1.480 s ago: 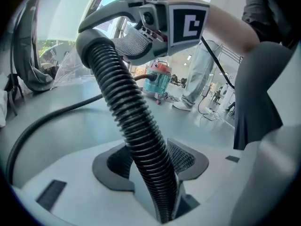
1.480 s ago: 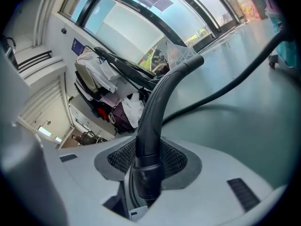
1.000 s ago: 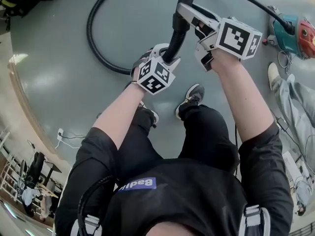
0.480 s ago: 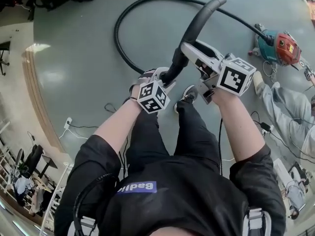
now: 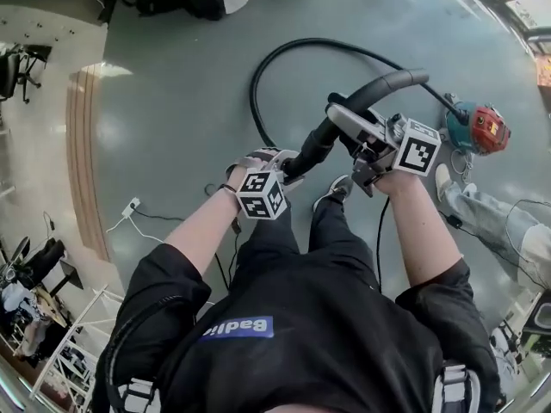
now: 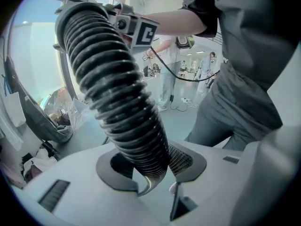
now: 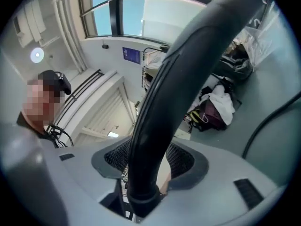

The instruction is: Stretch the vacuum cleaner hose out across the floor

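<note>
Because floppy, grip black ribbed hose (image 6: pixel 117 102) beside stiff curved black tube (image 7: pixel 160 107): left tongs (image 5: pixel 291 165) clamped there, right tongs (image 5: pixel 343 119), just widening, gripping tube at one o'clock.

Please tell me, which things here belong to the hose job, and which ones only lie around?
For the job: ribbed hose, its curved tube, vacuum cleaner.
Lying about: bags, white power strip.
</note>
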{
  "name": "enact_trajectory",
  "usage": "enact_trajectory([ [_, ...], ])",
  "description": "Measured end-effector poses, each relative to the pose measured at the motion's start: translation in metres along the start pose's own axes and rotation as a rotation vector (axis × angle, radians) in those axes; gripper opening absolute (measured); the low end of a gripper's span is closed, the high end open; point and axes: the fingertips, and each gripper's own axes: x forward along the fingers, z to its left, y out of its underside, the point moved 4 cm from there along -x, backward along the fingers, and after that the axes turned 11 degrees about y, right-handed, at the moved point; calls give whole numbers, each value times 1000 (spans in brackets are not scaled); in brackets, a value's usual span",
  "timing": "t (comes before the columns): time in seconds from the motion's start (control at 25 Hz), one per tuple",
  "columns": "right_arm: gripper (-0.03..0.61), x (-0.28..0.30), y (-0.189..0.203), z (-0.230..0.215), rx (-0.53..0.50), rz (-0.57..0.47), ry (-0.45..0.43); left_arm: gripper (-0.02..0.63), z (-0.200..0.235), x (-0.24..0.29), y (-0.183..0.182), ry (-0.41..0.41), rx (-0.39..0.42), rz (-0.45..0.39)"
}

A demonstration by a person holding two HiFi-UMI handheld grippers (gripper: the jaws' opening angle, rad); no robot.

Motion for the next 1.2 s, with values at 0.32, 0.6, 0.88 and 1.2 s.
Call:
enact_trajectory([
  [0.32, 120, 90, -6, 110, -45, -59, 8, 193, -13, -104, 32, -104, -132, -67],
  [0.6, 120, 169, -53, 173, -104, -71, 66, 206, 43, -232, 17, -636, -390, -260],
  [0.88, 120, 235, -75, 219, -229, 15, 46, 207, 85, -333, 10, -1008, -440, -140],
  [1.2, 132, 318, -49, 270, -421, 147, -103, 162, 75, -409, 59, -1054, -601, -311],
])
